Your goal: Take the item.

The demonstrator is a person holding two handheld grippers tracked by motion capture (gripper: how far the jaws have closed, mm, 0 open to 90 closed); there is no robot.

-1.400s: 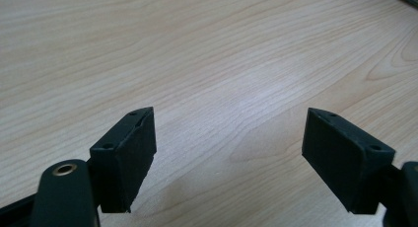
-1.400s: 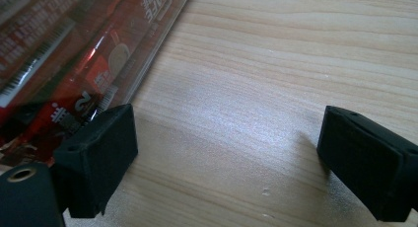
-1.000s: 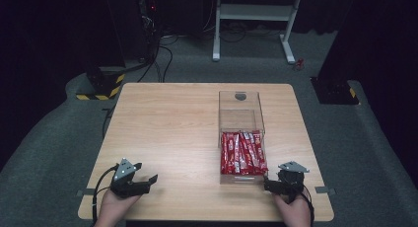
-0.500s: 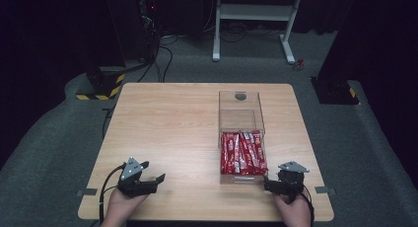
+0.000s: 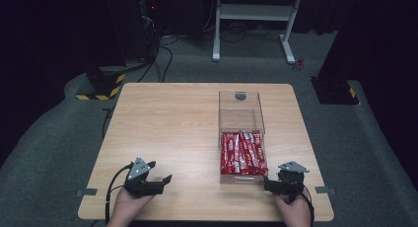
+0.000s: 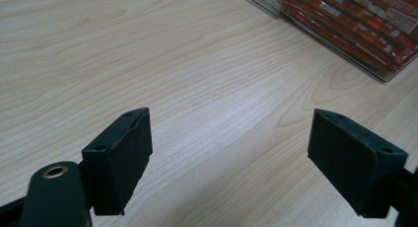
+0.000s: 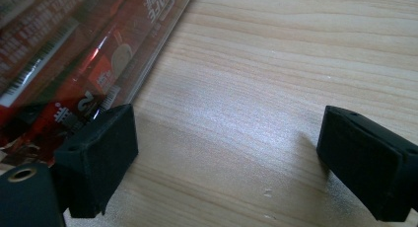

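Note:
A clear plastic box (image 5: 241, 111) stands on the right half of the wooden table (image 5: 167, 128). Several red snack packets (image 5: 241, 153) lie in its near end. My left gripper (image 5: 161, 181) rests low at the front left, open, jaws pointing right toward the box. In the left gripper view the left gripper (image 6: 231, 123) spans bare wood, and the packets (image 6: 355, 19) lie off at the upper right. My right gripper (image 5: 268, 183) sits at the box's near right corner, open. In the right gripper view the right gripper (image 7: 229, 118) has its left jaw beside the packets (image 7: 64, 49) behind the box wall.
The far end of the box holds no packets and has a dark round spot (image 5: 240, 95) on its back wall. Beyond the table are a white frame stand (image 5: 256, 19) and a yellow-black striped base (image 5: 101, 86) on grey carpet.
My left gripper has slid a little to the right along the front edge and turned toward the box. The right gripper has stayed where it was.

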